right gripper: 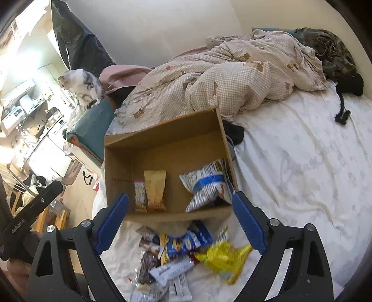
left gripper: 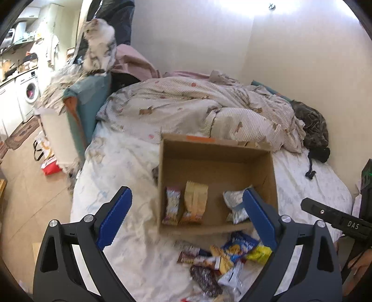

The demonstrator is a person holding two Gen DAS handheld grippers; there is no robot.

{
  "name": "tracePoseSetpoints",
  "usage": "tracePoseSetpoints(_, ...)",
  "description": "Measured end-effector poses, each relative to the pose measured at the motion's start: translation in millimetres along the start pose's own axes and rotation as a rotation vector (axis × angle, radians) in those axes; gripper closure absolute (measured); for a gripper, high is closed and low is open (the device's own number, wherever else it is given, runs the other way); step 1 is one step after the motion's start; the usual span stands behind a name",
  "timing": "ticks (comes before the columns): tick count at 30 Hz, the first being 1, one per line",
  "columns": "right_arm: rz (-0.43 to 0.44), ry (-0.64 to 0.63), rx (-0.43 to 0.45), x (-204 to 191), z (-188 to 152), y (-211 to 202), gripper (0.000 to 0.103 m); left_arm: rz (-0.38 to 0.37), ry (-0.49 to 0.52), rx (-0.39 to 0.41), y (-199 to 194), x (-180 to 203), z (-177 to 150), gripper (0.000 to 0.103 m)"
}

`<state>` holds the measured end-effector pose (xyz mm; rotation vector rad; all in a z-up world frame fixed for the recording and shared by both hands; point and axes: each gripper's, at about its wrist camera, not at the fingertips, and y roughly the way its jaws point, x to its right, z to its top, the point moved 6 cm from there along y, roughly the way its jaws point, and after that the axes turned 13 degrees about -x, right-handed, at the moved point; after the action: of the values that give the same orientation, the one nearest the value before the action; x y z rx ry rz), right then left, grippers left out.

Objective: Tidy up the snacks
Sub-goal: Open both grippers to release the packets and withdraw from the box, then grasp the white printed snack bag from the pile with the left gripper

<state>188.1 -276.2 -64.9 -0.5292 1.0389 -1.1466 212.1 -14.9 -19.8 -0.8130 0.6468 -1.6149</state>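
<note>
We hold both grippers, left and right, wide and empty above the bed. Three snacks lie in the box; the pile waits just before it, near for picking.

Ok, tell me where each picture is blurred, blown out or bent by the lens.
Left wrist view: glare whitens the wall at the top; the loose snack pile is motion-smeared, as is the cardboard box along its near edge; fisheye bows the room with dark corners. Right wrist view: the kitchen area at left is blown out; the yellow packet is smeared; the bed curves.
</note>
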Motion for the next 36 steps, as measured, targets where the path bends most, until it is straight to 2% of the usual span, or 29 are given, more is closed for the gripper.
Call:
tracePoseSetpoints(4,-0.002,0.009,-0.016,0,-16,-6,0.010,0.036,0.015,-0.056,-7,-3,-19,0.009)
tracePoseSetpoints(8,0.003,0.036,-0.034,3,-31,-9,0.010,0.028,-0.023,-0.096,-12,-10,-40,0.008)
tracePoseSetpoints(21,0.007,0.152,-0.125,29,-67,-6,0.010,0.070,-0.050,-0.287,12,-12,-96,0.008)
tracePoseSetpoints(24,-0.008,0.157,-0.136,34,-70,-6,0.010,0.069,-0.046,-0.360,25,-9,-112,0.009)
tracePoseSetpoints(30,-0.011,0.194,-0.148,41,-72,-4,0.010,-0.029,-0.045,-0.602,64,16,-158,0.009)
tracePoseSetpoints(32,-0.008,0.200,-0.151,41,-72,-2,0.010,-0.044,-0.015,-0.671,76,31,-176,0.009)
tracePoseSetpoints(36,-0.015,0.193,-0.157,40,-71,0,0.010,-0.050,0.042,-0.729,93,55,-196,0.009)
